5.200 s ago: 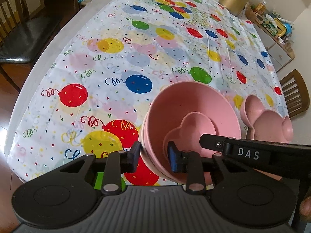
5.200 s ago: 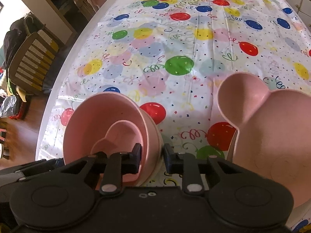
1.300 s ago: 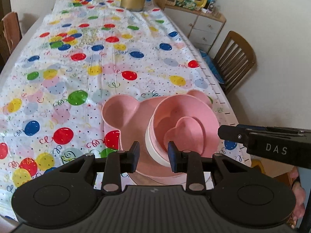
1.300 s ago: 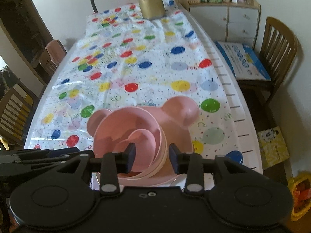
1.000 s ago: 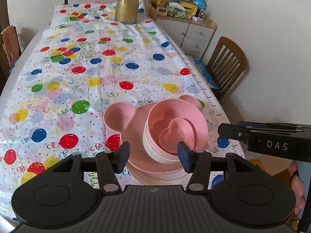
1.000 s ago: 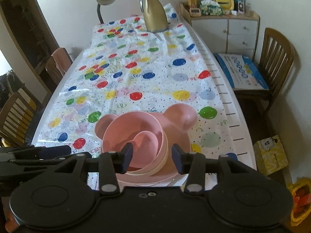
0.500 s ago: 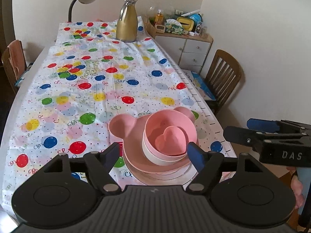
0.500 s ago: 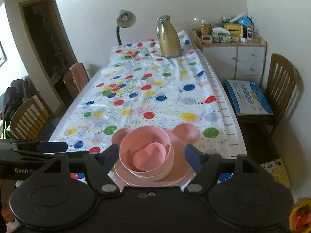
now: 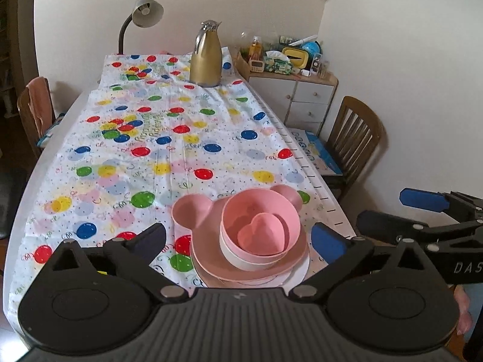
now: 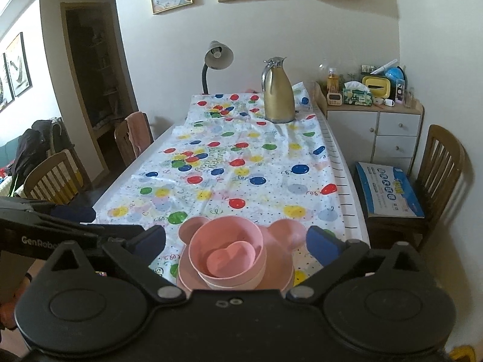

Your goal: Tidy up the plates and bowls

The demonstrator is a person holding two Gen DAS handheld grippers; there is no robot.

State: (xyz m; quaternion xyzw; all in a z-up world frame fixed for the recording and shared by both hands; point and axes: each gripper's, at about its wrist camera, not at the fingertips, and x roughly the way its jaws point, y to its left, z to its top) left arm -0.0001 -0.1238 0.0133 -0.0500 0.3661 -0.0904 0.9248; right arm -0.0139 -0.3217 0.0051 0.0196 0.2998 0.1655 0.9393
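A balloon-print tablecloth (image 9: 169, 138) covers the long desk (image 9: 65, 111); a gold jug (image 9: 206, 55) and lamp (image 9: 142, 18) stand at the far end. Near the close edge, the pink bowls (image 9: 261, 229) sit stacked on the bear-eared plate (image 9: 193, 214). Left tongs (image 9: 238, 238) and right tongs (image 10: 235, 238) hang wide open, empty.

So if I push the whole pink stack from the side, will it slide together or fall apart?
Probably the top shifts first: the heart dish lies loose and tilted inside the round bowl. The bowls look like light, stiff plastic, so they may skid on the bear plate. The tablecloth looks glossy, so the plates could slide easily.
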